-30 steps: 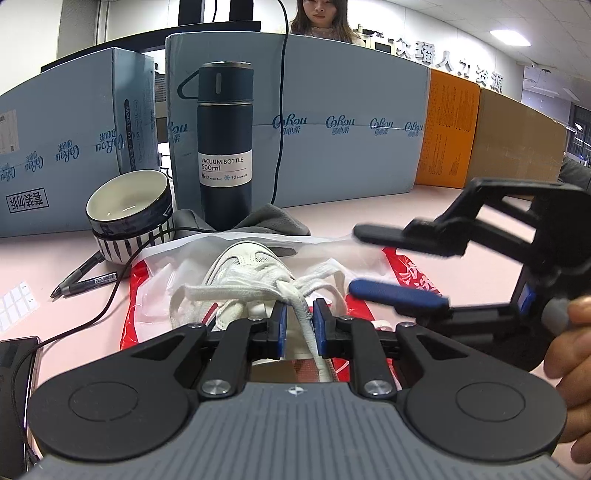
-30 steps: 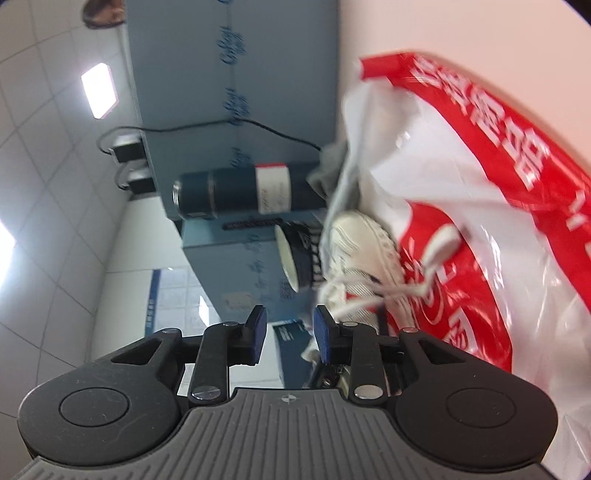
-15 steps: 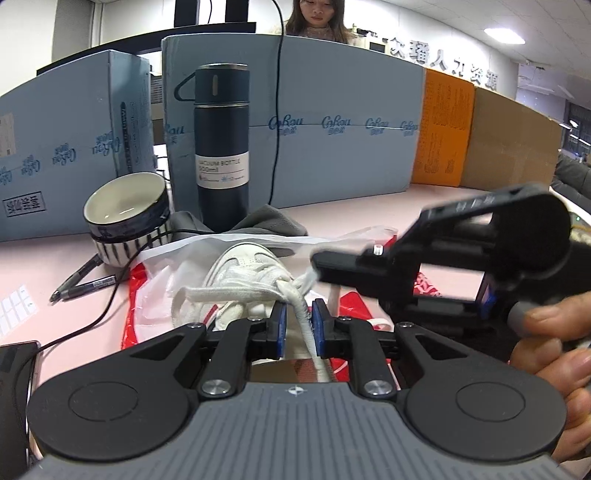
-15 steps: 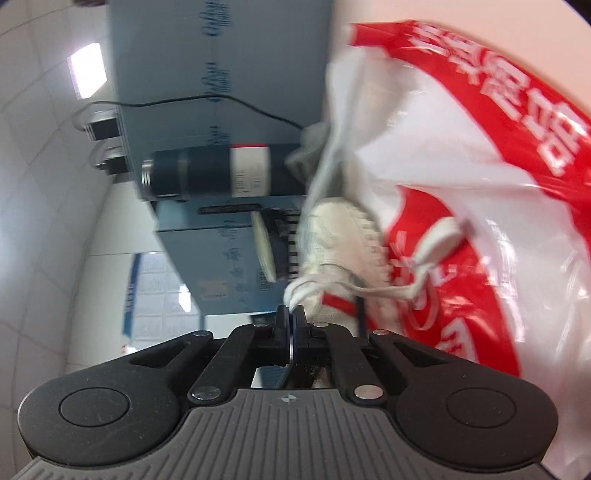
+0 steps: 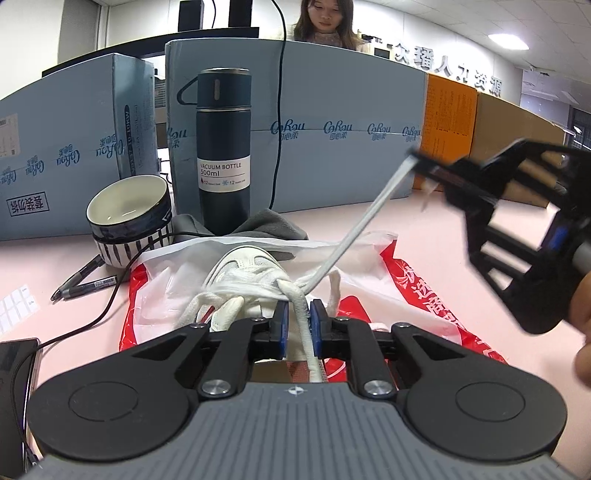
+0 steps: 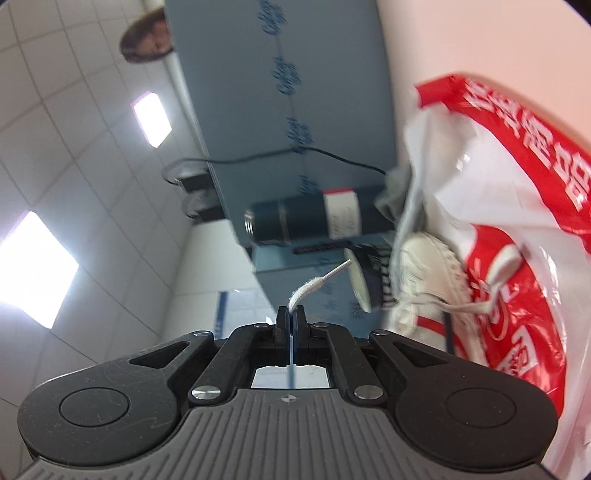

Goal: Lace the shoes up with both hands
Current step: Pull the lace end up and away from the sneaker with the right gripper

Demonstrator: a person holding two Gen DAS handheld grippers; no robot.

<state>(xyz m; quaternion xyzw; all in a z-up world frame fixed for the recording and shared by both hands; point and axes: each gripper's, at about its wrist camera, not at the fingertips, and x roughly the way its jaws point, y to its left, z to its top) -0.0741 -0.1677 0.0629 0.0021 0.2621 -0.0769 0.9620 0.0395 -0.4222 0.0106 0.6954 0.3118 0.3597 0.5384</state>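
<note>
Here, on a pink table (image 5: 424, 236): white shoe (image 5: 243, 269) lying on a red-and-white bag (image 5: 417, 280), toe toward twelve o'clock in the left wrist view. Left gripper (image 5: 298, 321) low at six o'clock of that view, jaws narrow and pressed on a white lace (image 5: 303, 321) running back between the blue pads (image 5: 281, 325). Right gripper (image 6: 291, 317) fully closed on the tip end of the other lace end (image 5: 354, 232); in the right wrist view the frayed end and its clear aglet (image 6: 338, 272) sticking out past the jaws toward one o'clock. From the left wrist view, that same gripper (image 5: 424, 162) up at two o'clock, blurred, with the lace end stretched taut from the shoe's throat toward it. Part of a hand (image 5: 583, 321) on its handle at the three o'clock edge.

Behind the shoe at twelve o'clock, a dark bottle (image 5: 223, 147) standing upright with a grey cloth (image 5: 266, 229) at its base. At ten o'clock, a striped bowl (image 5: 129, 218); just below it, two pens (image 5: 85, 280) lying on the table. A black cable (image 5: 279, 110) hanging down over the blue boxes (image 5: 332, 122) at the back. An orange box (image 5: 450, 122) and a brown one at one o'clock. A person (image 5: 325, 18) beyond the boxes at twelve.
</note>
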